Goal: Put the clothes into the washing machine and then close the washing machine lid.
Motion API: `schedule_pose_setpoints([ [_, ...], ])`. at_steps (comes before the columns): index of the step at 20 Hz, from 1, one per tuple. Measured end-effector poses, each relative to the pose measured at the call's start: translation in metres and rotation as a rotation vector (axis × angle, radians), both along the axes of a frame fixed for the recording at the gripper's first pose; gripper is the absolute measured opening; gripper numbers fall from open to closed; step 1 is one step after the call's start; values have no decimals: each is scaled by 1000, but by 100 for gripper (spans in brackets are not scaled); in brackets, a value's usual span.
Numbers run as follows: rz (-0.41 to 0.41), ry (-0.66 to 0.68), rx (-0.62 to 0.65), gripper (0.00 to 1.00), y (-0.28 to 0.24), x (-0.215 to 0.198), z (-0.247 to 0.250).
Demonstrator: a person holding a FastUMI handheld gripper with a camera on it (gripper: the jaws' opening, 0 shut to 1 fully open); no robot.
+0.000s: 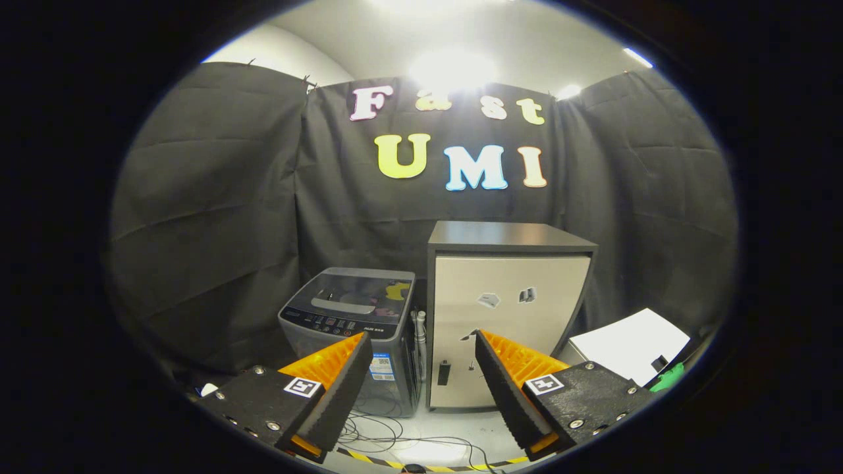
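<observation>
Now the gripper (pixel 419 342) is wide open and holds nothing; go slowly toward the washing machine (pixel 349 316), left of the cabinet (pixel 507 309).

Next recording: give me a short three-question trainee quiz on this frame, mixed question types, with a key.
1. True or false: the washing machine has its lid closed.
2. Multiple choice: what stands right beside the washing machine, on the side of the white hoses?
A. a laundry basket
B. a cabinet with a pale door
C. a chair
3. Fill in: the gripper has its fingers ____, with nothing between them.

Key
1. True: the dark lid lies flat on top.
2. B: the cabinet stands next to it, beyond the fingertips.
3. Open: the orange fingers stand wide apart, the washing machine and cabinet beyond them.
</observation>
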State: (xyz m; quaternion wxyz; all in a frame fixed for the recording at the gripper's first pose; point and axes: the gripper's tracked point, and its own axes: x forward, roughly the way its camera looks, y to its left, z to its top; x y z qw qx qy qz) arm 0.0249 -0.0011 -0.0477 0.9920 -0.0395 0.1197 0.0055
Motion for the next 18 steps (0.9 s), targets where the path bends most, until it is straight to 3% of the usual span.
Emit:
schedule_pose_setpoints([
  [8, -3, -59, 16, 97, -34, -49, 43],
  [18, -47, -82, 56, 97, -33, -85, 46],
])
